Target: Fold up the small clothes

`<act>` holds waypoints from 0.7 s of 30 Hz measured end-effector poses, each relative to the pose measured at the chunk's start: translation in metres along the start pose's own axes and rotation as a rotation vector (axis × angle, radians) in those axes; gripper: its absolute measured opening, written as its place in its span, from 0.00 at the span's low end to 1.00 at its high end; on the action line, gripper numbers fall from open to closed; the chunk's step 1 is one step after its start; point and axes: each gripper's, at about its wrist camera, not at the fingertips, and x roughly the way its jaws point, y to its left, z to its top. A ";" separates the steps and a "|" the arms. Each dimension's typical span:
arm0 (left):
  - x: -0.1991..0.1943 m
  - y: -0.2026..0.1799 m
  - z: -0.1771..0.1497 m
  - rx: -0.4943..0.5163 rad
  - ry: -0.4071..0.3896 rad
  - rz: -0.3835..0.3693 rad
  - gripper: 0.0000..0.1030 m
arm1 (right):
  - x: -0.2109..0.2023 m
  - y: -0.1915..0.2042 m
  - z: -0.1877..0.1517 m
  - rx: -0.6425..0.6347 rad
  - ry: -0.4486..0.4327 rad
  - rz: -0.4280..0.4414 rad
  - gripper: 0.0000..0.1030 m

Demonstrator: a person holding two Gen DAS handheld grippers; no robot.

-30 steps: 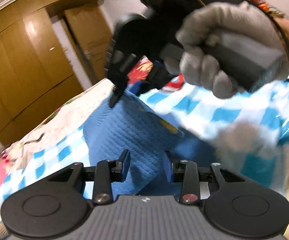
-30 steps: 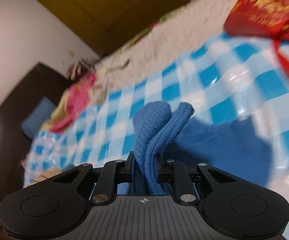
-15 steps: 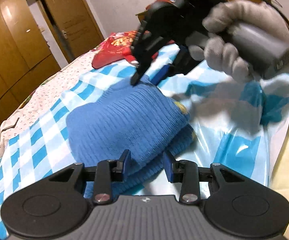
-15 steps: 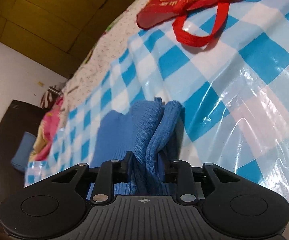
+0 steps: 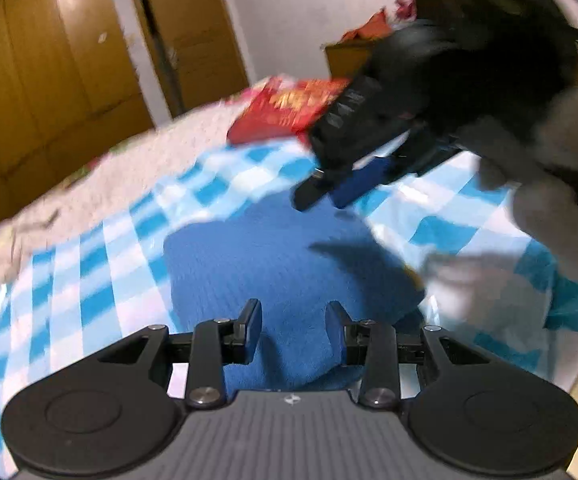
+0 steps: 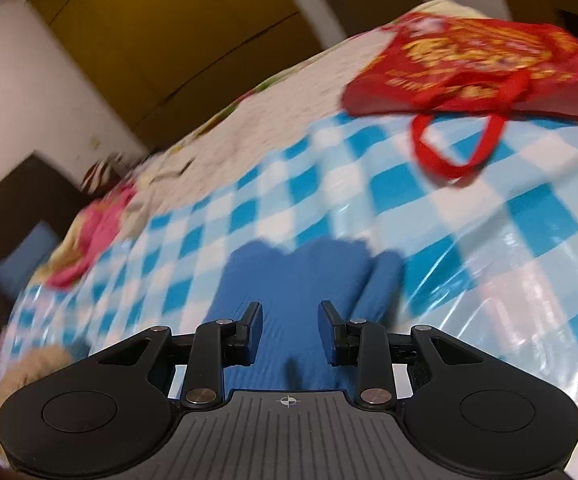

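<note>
1. Blue knit (image 5: 273, 264) is seen lying folded and flat on the checked cover (image 5: 101, 264), near its edge. In the right wrist view the knit (image 6: 301, 280) runs from the fingers out toward the middle of the cover (image 6: 489, 216).
2. Left gripper (image 5: 293, 320): jaws are held partly apart. The knit is seen between and under the fingers (image 5: 251, 320); no pinch is visible, and pad contact cannot be told.
3. Right gripper (image 6: 289, 320): jaws are parted, with gaps seen at both pads. The knit lies flat below and nothing is gripped. From the left wrist view, the right gripper (image 5: 321, 196) is seen over the knit's far edge, held by a gloved hand (image 5: 561, 184); that view is blurred.
4. A red bag (image 6: 477, 68) is seen at the cover's far side, well apart from the knit.
</note>
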 end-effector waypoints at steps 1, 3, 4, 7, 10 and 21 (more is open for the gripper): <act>0.007 0.004 -0.002 -0.027 0.046 -0.007 0.46 | 0.003 0.003 -0.004 -0.029 0.020 -0.011 0.30; 0.015 0.010 -0.010 -0.082 0.105 -0.024 0.46 | 0.014 0.002 -0.015 -0.065 0.082 -0.068 0.30; 0.018 0.012 -0.013 -0.104 0.125 -0.032 0.46 | 0.019 0.000 -0.021 -0.068 0.102 -0.087 0.30; 0.023 0.012 -0.019 -0.129 0.159 -0.033 0.46 | 0.026 -0.007 -0.033 -0.079 0.112 -0.128 0.31; 0.025 0.008 -0.018 -0.122 0.176 -0.016 0.46 | 0.028 -0.013 -0.036 -0.045 0.108 -0.132 0.39; 0.029 0.007 -0.015 -0.149 0.213 0.006 0.46 | 0.030 -0.020 -0.050 0.003 0.088 -0.166 0.52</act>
